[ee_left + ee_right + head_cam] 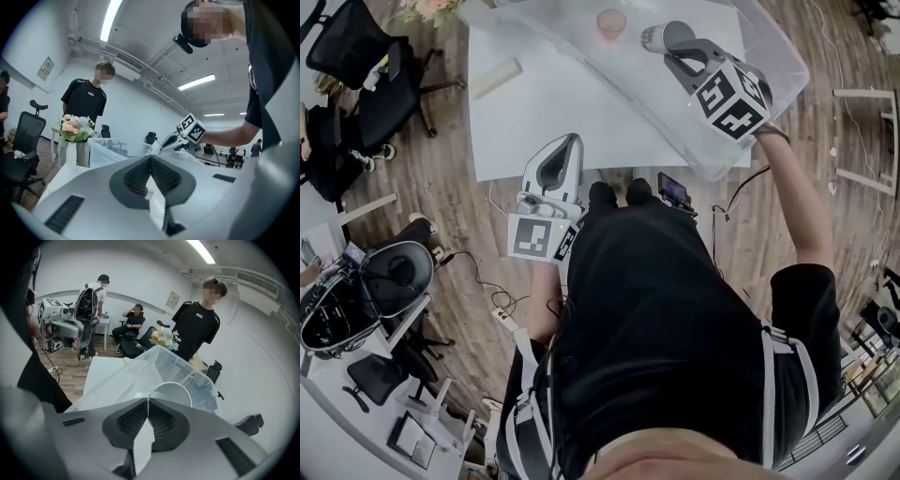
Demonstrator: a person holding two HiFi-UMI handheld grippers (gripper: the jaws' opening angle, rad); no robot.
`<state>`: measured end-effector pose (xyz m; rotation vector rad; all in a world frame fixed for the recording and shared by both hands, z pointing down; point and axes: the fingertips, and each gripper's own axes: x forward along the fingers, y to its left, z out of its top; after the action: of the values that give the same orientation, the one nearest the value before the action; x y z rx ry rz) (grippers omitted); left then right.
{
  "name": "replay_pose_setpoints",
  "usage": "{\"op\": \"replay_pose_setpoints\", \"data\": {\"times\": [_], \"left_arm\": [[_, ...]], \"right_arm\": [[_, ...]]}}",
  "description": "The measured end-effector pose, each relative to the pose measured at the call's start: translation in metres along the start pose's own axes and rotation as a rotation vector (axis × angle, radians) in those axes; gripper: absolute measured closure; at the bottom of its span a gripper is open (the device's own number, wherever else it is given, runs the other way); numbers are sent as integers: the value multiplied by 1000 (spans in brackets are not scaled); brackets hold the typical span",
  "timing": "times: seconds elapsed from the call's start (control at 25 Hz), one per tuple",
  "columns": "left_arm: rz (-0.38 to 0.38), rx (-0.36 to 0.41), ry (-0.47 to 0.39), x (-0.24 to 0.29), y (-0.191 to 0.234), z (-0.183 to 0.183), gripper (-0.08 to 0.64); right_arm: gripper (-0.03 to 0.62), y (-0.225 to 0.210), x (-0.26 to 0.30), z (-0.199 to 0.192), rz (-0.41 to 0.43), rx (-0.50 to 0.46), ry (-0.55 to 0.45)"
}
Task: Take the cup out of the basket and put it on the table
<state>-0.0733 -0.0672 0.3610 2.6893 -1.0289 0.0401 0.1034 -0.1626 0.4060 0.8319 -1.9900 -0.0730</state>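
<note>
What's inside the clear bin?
A pink cup sits in the bin; the right tool holds a pale cup by its rim over it. The bin floor under that tool is covered.

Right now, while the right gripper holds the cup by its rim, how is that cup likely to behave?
The cup looks thin-walled, so probably light: the right gripper carries it by a rim pinch alone. That thin rim may flex or slip under a harder squeeze. Being round, it could roll if laid sideways on the table.
</note>
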Motion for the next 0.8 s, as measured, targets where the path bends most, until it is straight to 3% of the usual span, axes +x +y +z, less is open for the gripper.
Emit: {"op": "replay_pose_setpoints", "data": {"times": [0.4,0.8], "left_arm": [[28,10,-25,-30,13,5,538],[79,4,-50,-59,31,9,538]], "right_arm": [[563,22,-21,84,-21,-34,-126],[563,62,-10,153,58,-119,-201]]}}
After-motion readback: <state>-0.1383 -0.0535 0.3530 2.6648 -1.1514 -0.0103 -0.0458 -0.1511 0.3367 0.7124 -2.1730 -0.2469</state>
